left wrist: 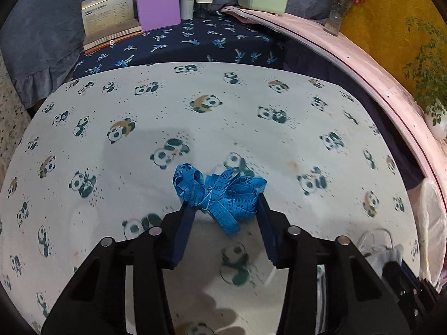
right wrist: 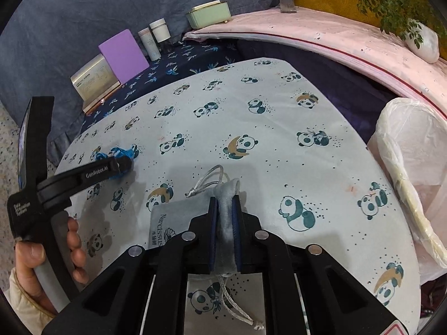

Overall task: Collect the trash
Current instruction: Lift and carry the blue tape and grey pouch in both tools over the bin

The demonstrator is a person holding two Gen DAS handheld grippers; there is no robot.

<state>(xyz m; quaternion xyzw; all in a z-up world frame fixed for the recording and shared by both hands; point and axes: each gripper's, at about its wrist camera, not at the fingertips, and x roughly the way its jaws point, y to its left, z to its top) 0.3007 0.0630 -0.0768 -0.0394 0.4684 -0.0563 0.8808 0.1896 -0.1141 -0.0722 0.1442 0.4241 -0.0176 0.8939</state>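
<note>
White cloth with a panda print [left wrist: 251, 117] covers the table, and at its right edge stands a bin lined with a pale plastic bag [right wrist: 405, 150]. Near the middle of the cloth the right gripper [right wrist: 225, 198] is clenched on a grey velvet drawstring pouch [right wrist: 178, 217], pinching its right side. Further left, the left gripper [left wrist: 222, 198] has its fingers on both sides of a bundled blue measuring tape [left wrist: 220, 192], touching it.
</note>
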